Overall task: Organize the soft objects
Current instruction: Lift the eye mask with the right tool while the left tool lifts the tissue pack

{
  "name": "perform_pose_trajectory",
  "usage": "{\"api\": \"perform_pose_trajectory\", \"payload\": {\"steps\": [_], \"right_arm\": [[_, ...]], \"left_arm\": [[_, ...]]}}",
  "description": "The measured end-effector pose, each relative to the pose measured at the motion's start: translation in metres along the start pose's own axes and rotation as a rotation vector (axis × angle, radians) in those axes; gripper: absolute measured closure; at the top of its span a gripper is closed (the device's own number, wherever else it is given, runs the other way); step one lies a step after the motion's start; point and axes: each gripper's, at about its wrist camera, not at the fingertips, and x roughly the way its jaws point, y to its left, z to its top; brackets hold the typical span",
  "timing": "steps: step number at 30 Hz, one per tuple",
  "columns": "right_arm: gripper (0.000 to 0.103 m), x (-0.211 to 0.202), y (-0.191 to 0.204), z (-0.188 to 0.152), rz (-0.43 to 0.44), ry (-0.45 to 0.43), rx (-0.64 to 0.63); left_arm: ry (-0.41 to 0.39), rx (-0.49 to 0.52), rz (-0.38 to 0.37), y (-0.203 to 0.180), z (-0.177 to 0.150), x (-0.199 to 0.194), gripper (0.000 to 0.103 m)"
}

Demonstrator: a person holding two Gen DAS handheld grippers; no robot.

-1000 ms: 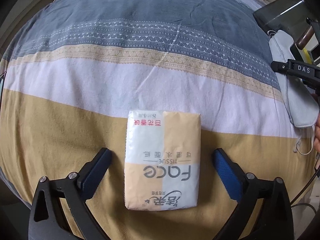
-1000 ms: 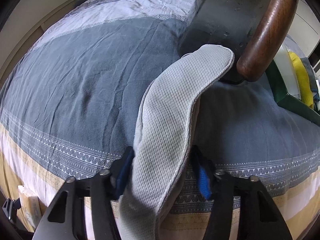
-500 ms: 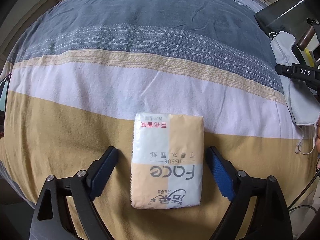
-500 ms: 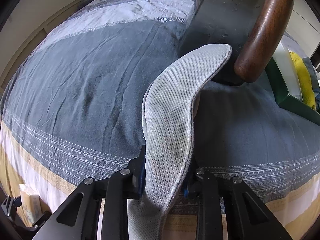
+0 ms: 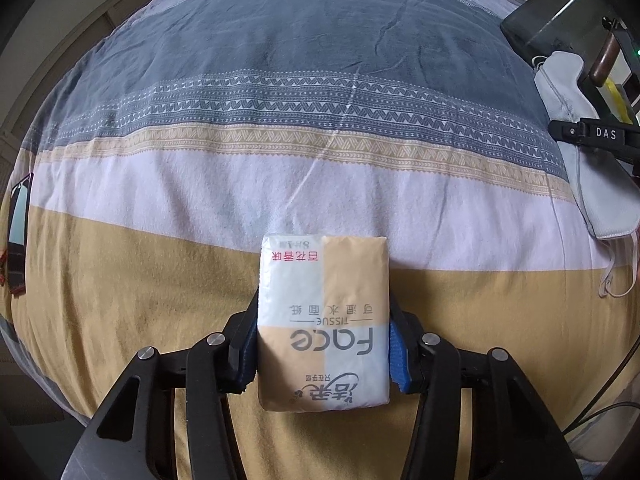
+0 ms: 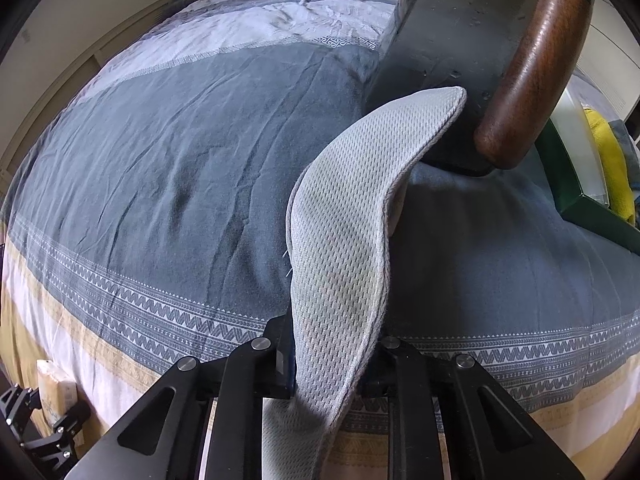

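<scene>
On the striped bed cover (image 5: pixel 224 184), near its tan foreground band: tissue pack (image 5: pixel 324 320) clamped between the blue pads of the left tongs (image 5: pixel 323 350), long axis running straight away from the wrist along the fingers, printed face up and upside down to the camera. Pads pressed against both long sides of the pack at roughly mid-length, far end projecting onto the white band. Off to the right edge of the left view, well apart from the pack: grey eye mask (image 5: pixel 576 152) with its elastic loops trailing onto the cover. In the right view, right tongs (image 6: pixel 332 360) clenched on the grey eye mask (image 6: pixel 344 240), mesh side up, long axis curving forward and rightward toward a dark bag (image 6: pixel 448 48) with a wooden handle (image 6: pixel 536 64); far tip of the mask touching or just beside the bag, contact unclear. Both soft items gripped, one per hand; lift apparently next, judged from the closed grips. No visible destination; placement target not determinable
</scene>
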Motion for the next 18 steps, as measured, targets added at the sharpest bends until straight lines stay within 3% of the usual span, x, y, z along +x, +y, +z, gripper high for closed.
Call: {"api": "perform_pose_trajectory", "payload": {"steps": [18], "right_arm": [[0.087, 0.0020, 0.0030, -0.0001, 0.001, -0.008, -0.021]], "left_arm": [[-0.013, -0.001, -0.002, -0.0035, -0.0002, 0.0015, 0.058]]}}
